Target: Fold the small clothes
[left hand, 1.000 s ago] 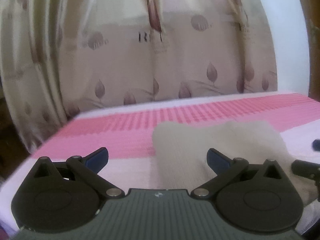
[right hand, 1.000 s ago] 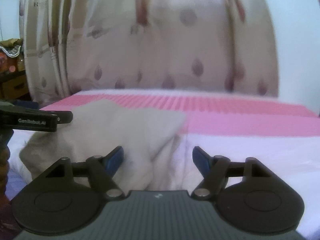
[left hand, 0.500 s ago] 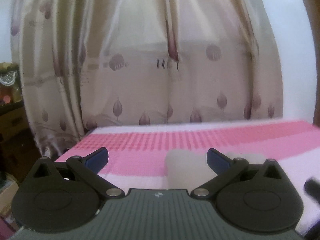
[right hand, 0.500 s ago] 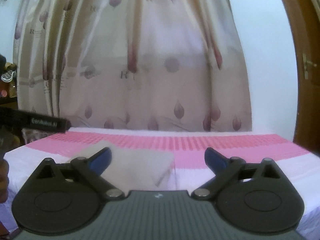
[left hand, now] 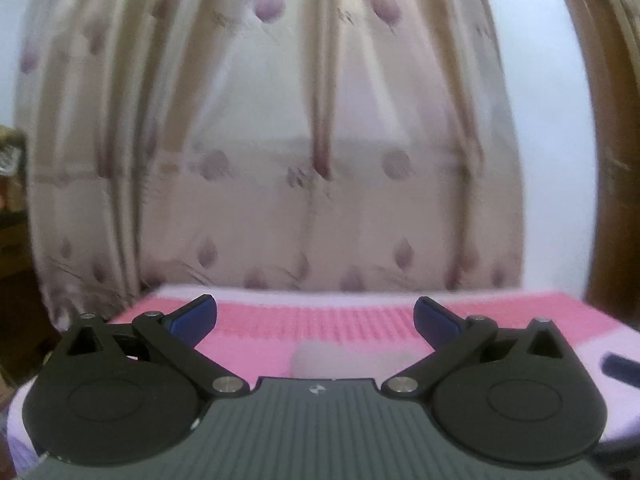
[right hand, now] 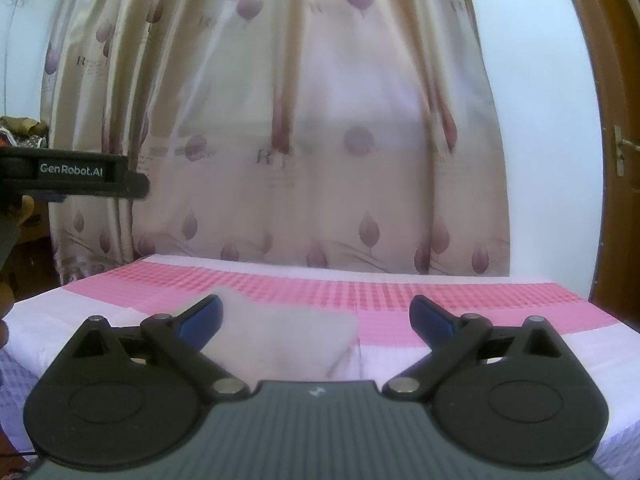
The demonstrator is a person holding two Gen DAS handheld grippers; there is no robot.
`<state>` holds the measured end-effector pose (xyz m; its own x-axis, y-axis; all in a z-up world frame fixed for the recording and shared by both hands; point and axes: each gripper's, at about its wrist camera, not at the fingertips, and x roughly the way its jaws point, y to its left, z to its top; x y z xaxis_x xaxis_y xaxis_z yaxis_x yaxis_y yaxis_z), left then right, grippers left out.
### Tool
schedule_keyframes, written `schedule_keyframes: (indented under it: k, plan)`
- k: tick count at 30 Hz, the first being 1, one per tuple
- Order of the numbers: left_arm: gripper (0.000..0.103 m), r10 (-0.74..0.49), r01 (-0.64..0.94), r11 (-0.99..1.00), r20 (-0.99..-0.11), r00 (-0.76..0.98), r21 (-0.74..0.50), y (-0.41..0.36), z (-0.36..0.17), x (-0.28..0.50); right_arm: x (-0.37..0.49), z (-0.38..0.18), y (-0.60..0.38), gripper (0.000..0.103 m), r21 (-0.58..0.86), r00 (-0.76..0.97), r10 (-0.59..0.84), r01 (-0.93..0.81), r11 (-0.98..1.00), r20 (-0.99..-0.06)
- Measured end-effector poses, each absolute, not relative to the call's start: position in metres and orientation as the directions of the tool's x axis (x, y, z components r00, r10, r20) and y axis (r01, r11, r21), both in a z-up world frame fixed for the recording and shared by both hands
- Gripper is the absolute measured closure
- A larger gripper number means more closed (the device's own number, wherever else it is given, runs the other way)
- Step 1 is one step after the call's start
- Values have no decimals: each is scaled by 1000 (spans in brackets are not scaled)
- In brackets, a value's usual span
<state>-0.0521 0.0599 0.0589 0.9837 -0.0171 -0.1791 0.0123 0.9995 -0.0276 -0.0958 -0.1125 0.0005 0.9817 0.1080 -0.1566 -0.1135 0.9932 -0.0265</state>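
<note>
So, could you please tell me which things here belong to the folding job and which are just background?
Job:
- cloth, lying folded on the bed
- left gripper, jaws open
- right gripper, jaws just opened, empty

Background:
- curtain
- door

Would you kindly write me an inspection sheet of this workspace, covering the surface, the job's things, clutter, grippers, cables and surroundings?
Surface: bed under a pink-and-white checked cover.
Job's things: one small beige garment lying flat on the cover; whether it is fully folded cannot be told.
Clutter: nothing seen on the bed.
Grippers: left gripper open, nothing between its fingers; right gripper open and clear of the garment, its jaws have just been opening.
Cables: a thin cord hangs on the wall at upper left.
Surroundings: patterned curtain behind the bed, wooden door at right, dark furniture at left.
</note>
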Motion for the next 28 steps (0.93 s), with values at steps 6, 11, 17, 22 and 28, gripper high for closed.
schedule_keyframes:
  k: [6,11,17,22,28]
  plan:
    - [0,-47,41,999,-204,978,-32,54,54,-51,-99,0,-114,2,-32,983,101,-108,994,-155]
    - [0,-56,46,998,-222,974,-47,55,47,-48,-97,-4,-114,2,-41,982,82,-90,995,-170]
    - [0,-39,34,999,-236,971,-28,53,36,-44,-94,-6,-115,2,-41,979,72,-81,996,-190]
    - [0,-17,10,999,-227,974,-30,55,30,-44,-93,-6,-116,2,-46,980,53,-63,997,-189]
    - [0,-5,-4,999,-267,964,-34,56,21,-39,-85,-5,-121,2,-34,974,-13,5,999,-227]
